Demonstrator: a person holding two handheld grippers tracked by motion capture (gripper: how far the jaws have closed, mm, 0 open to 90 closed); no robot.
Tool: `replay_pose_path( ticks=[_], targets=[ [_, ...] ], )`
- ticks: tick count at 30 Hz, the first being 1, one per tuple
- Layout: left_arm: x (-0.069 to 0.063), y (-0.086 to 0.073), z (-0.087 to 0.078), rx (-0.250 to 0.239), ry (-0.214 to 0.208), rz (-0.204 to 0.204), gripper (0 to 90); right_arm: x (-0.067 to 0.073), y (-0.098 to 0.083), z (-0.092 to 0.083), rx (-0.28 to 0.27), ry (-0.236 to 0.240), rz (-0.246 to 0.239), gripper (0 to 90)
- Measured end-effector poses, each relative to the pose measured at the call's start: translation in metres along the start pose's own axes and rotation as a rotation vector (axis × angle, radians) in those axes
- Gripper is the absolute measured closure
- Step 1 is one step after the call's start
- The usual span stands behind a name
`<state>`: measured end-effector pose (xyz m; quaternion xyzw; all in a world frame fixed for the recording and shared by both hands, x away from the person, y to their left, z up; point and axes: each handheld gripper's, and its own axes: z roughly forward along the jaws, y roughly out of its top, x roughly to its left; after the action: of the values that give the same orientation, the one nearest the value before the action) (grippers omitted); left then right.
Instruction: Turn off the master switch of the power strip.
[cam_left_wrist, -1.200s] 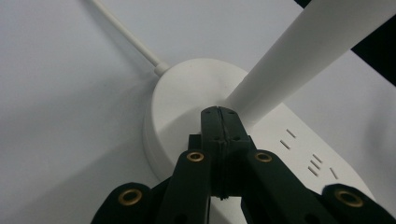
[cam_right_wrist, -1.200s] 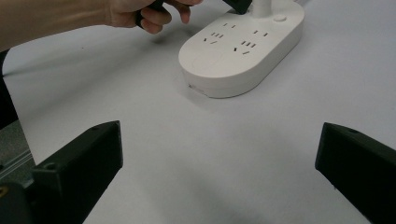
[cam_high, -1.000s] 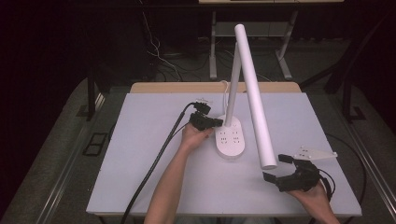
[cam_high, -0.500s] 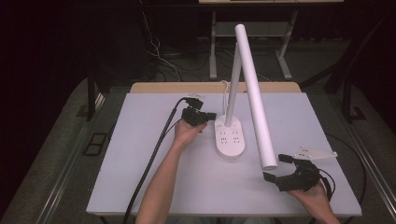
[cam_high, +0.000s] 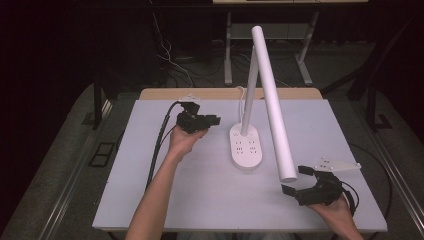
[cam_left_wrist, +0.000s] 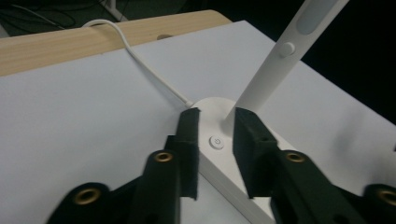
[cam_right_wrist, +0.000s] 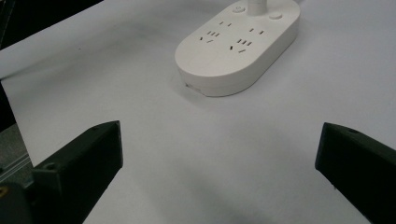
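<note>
A white desk lamp stands mid-table on an oval base (cam_high: 246, 147) that carries power sockets; its stem (cam_high: 248, 95) rises to a long tube head (cam_high: 272, 107) slanting toward the front right. My left gripper (cam_high: 216, 120) hovers left of the base, pointing at it. In the left gripper view its jaws (cam_left_wrist: 216, 114) stand a narrow gap apart, empty, framing the round power button (cam_left_wrist: 216, 142) beside the stem (cam_left_wrist: 266, 79). My right gripper (cam_high: 292, 180) is wide open and empty at the front right, under the tube's end. Its view (cam_right_wrist: 219, 128) faces the base (cam_right_wrist: 233, 46).
The lamp's white cord (cam_left_wrist: 140, 60) runs from the base to the table's wooden back edge (cam_high: 225, 93). The left gripper's black cable (cam_high: 160, 140) trails down the left half of the white table (cam_high: 210, 200). Dark floor and table legs lie behind.
My left gripper has drawn leftward and slightly farther back, away from the lamp base. The right gripper and the lamp have stayed where they were.
</note>
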<state>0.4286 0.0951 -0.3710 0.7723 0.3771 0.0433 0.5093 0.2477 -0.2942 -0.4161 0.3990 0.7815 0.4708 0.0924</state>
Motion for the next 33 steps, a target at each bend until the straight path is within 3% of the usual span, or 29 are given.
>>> replay_pose_path(
  ticks=[8,16,19,27,33],
  targets=[
    [0.002,-0.008,-0.035,0.001,-0.042,-0.019,32.3,0.000,0.000,0.001,0.001,0.000,0.004,0.1],
    [-0.005,-0.023,-0.064,-0.026,-0.028,0.010,7.8,0.001,0.000,0.002,0.005,-0.001,0.000,0.1],
    [-0.009,-0.030,-0.073,-0.010,-0.021,0.010,0.0,0.001,0.000,0.003,0.005,-0.002,0.002,0.1],
    [-0.022,-0.058,-0.095,-0.012,-0.002,0.052,0.0,0.001,0.000,0.003,0.003,-0.006,0.004,0.1],
    [-0.029,-0.083,-0.108,-0.028,0.017,0.047,0.0,0.002,0.000,0.004,0.009,-0.004,0.003,0.1]
  ],
)
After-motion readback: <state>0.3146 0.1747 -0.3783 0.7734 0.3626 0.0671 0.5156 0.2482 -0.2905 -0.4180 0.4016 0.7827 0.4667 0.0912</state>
